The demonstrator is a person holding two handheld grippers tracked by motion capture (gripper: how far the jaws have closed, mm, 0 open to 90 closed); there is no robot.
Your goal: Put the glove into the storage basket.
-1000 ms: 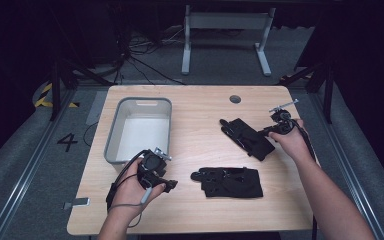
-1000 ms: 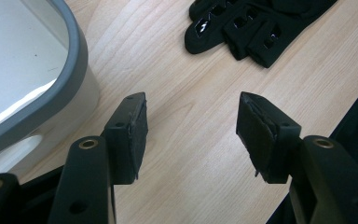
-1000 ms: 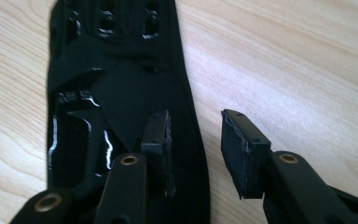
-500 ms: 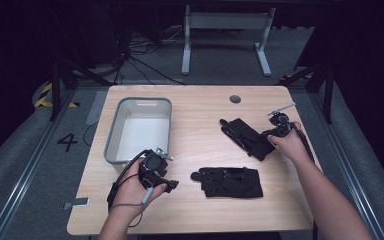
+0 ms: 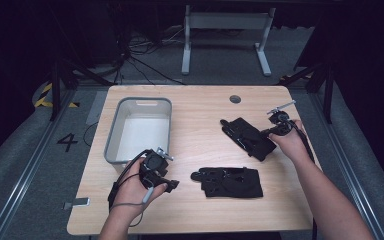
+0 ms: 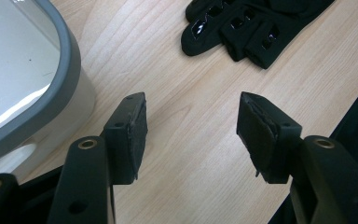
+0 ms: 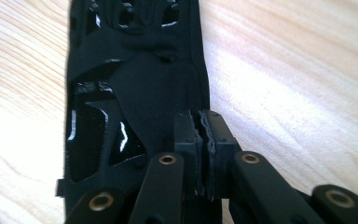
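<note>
Two black gloves lie on the wooden table (image 5: 195,145). The far glove (image 5: 247,137) (image 7: 135,70) lies slanted at the right. My right gripper (image 5: 266,134) (image 7: 199,121) has just been closing its jaws and is now shut on this glove's near edge, with fabric pinched between the pads. The near glove (image 5: 227,181) (image 6: 256,23) lies flat at the front centre. To its left, my left gripper (image 5: 169,184) (image 6: 191,121) is held open just above bare wood, with nothing between its jaws.
A grey bin (image 5: 139,102) (image 6: 51,84) with a white inside stands at the table's left, close beside the left gripper. A round cable hole (image 5: 235,99) sits near the far edge. Beyond the table stands a metal frame (image 5: 225,30) on a dark floor.
The right gripper has settled slightly onto the far glove's end. The left hand, the near glove and the bin have not moved.
</note>
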